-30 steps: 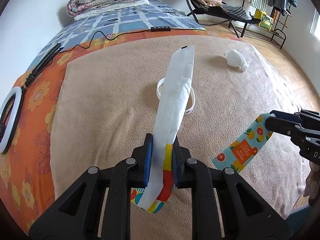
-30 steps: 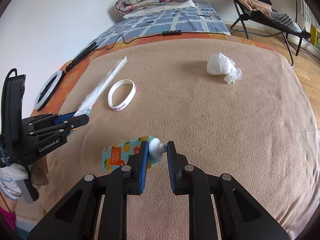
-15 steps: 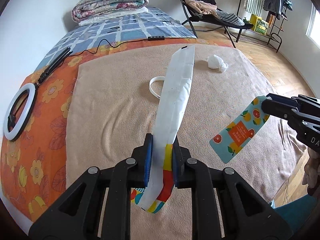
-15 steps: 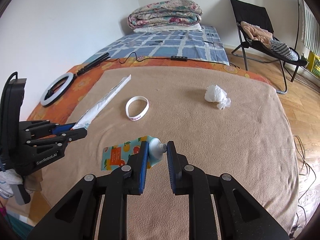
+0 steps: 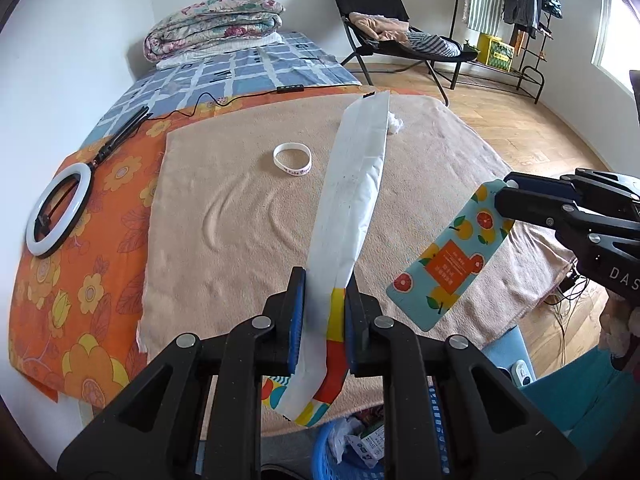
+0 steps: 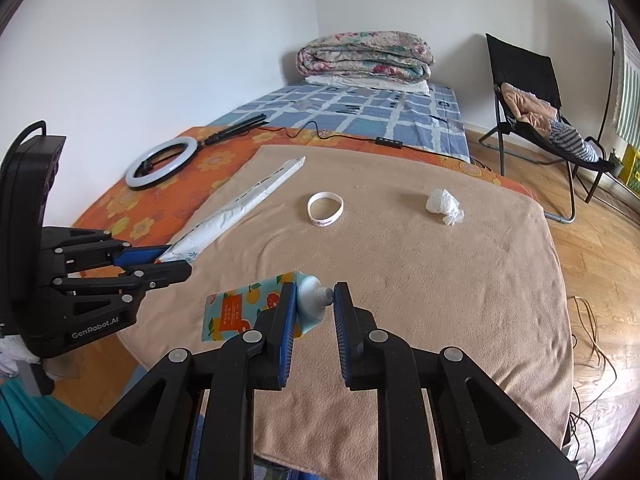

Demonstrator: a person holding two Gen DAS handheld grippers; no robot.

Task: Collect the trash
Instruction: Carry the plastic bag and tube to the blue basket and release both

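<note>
Both views are evenly lit by soft daylight; in the left wrist view a window (image 5: pixel 608 36) at the far right edge is overexposed. Shadows are faint and diffuse. No glare noted on the beige blanket (image 6: pixel 440 280). Focus is sharp throughout, without motion blur. Strong fisheye curvature bends walls and floor, with dark vignetting in the corners.

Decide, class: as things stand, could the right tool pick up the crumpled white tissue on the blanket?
Probably not yet: the right tool is shut on the orange-print tube, so it is occupied, though nothing lies around the crumpled tissue.
</note>
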